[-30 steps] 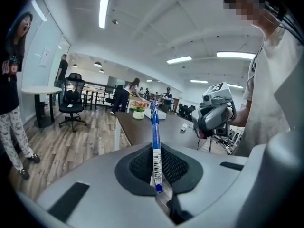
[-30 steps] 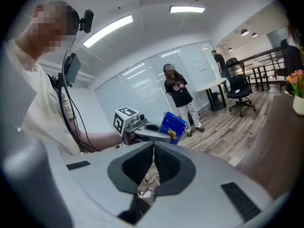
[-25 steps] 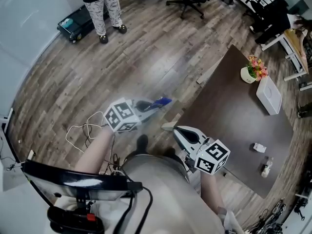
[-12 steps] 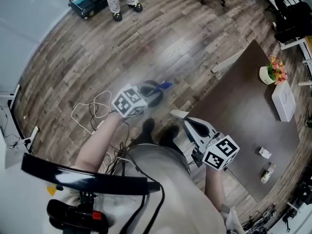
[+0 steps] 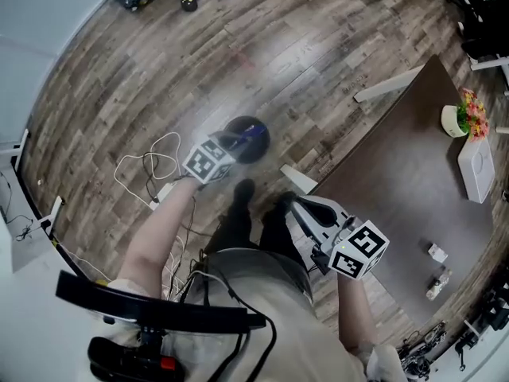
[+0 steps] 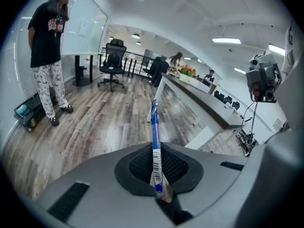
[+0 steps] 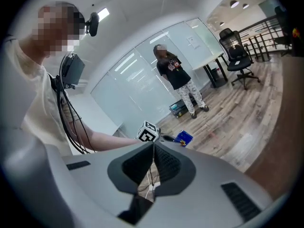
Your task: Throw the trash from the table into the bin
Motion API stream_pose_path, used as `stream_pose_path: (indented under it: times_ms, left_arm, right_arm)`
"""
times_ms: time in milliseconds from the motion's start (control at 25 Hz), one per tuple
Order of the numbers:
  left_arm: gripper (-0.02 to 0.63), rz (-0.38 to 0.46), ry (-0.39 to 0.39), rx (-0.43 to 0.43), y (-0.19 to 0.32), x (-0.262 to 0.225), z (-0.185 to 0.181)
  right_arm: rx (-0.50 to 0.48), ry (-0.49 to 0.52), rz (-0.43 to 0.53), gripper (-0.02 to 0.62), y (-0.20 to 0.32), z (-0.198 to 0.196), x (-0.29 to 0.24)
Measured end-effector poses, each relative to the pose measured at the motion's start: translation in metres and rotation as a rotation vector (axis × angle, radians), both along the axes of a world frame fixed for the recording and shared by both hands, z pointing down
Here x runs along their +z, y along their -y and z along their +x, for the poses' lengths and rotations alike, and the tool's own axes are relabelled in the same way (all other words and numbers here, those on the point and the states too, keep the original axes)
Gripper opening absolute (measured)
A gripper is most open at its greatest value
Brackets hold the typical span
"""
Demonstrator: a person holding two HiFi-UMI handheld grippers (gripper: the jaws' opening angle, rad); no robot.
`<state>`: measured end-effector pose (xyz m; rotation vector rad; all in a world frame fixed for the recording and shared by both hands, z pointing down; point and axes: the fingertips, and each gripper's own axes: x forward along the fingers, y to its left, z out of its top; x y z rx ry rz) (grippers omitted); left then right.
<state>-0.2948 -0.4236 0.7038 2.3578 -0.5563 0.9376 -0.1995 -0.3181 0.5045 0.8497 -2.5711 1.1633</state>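
The left claw [image 6: 159, 194], clenched on the blue wrapper [image 6: 155, 146], had descended to the bin [image 5: 256, 148]; release was judged next. The right claw [image 7: 153, 151] was clenched, empty.

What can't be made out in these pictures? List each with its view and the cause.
1. Bin, head view: inside dark, partly covered by the left gripper.
2. Blue wrapper, left gripper view: edge-on, so its print is unreadable.
3. Small items on the table, head view: too small to identify.

Blue barcoded wrapper [image 6: 156, 148], black bin [image 5: 254, 143], dark brown table [image 5: 398, 173], wood-grain floor [image 5: 238, 54]
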Motion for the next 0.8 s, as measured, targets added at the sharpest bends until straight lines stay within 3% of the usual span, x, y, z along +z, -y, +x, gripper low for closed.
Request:
stream_pose_path:
  times_ms: [400, 600, 800]
  left_arm:
    - [0.017, -0.105, 0.127, -0.027, 0.008, 0.129, -0.034]
    - [0.017, -0.157, 0.127, -0.011, -0.005, 0.182, -0.036]
    - [0.018, -0.150, 0.151, -0.034, -0.007, 0.220, -0.026]
  right_arm:
    - [0.050, 0.017, -0.069, 0.020, 0.024, -0.004, 0.074]
    - [0.046, 0.059, -0.080, 0.020, 0.030, -0.025, 0.111]
    - [0.013, 0.052, -0.042, 0.020, 0.027, -0.033, 0.133]
